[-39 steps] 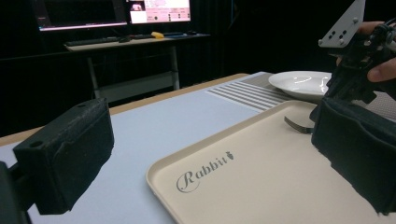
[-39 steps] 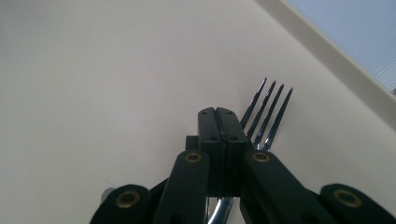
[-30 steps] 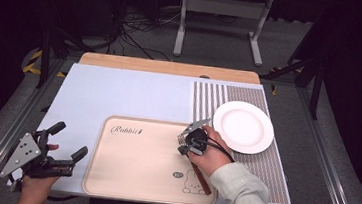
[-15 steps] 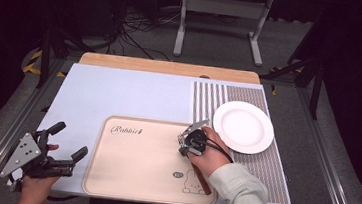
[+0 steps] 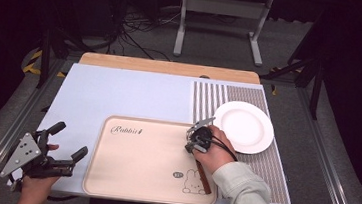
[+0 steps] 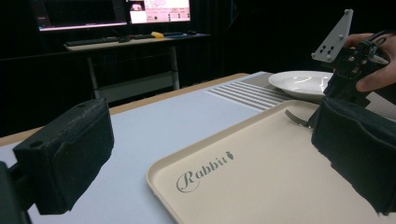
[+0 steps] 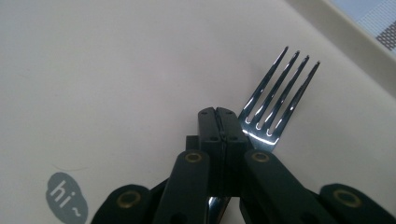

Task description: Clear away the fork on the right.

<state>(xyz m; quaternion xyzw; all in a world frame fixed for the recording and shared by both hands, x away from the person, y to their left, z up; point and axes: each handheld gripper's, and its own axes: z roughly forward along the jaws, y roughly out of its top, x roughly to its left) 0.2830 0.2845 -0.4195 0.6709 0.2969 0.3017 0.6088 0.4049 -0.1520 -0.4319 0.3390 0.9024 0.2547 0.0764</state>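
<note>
My right gripper (image 7: pixel 215 112) points down onto the beige tray (image 5: pixel 132 167) near its far right corner. Its jaws are pressed together with no gap. A metal fork (image 7: pixel 275 98) lies flat on the tray under them, its tines sticking out just past the tips, and it looks to pass beneath the jaws, not between them. In the left gripper view the fork (image 6: pixel 296 119) lies beside the right gripper (image 6: pixel 348 79). My left gripper (image 5: pixel 71 139) hovers at the table's front left corner, open and empty.
A white plate (image 5: pixel 244 125) sits on the striped mat (image 5: pixel 209 97) just right of the tray. A brown strip (image 5: pixel 205 180) lies on the tray by the right wrist. The pale blue table top (image 5: pixel 119 91) stretches behind the tray.
</note>
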